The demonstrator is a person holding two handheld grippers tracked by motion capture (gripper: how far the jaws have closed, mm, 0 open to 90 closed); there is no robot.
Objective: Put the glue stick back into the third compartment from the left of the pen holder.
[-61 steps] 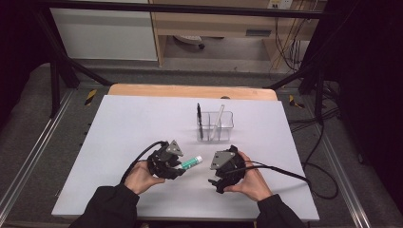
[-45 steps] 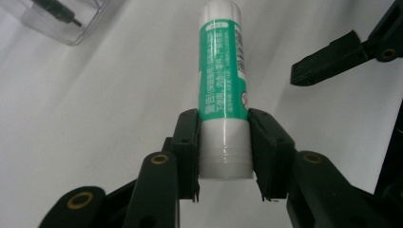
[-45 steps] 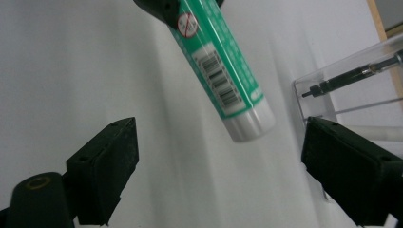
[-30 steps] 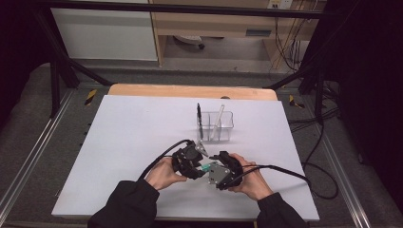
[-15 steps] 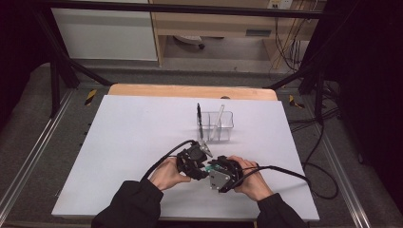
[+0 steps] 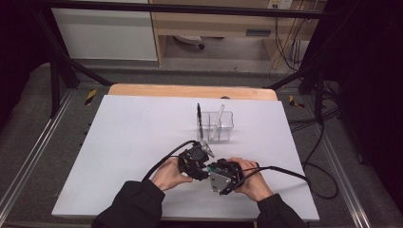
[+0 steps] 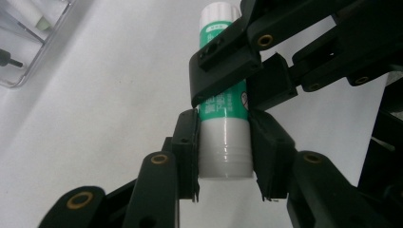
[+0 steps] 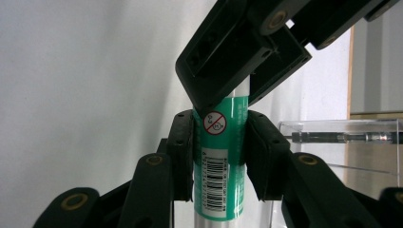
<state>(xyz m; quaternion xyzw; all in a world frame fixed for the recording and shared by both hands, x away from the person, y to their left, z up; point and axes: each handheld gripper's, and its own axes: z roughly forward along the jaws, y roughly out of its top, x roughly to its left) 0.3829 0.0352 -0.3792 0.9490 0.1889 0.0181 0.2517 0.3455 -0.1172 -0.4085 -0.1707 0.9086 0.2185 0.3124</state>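
Clearly glue stick [image 7: 224, 137]: green label, white ends (barcode, print probably illegible).

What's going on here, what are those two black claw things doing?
A person at a white table holds a hand-held gripper in each hand, and both are clamped on one green-and-white glue stick. The left gripper grips its white end; the right gripper, whose jaws have just been closing, grips the green labelled part. It looks like a pull-apart or a handover. Behind them stands a clear organiser box with a black pen in it.
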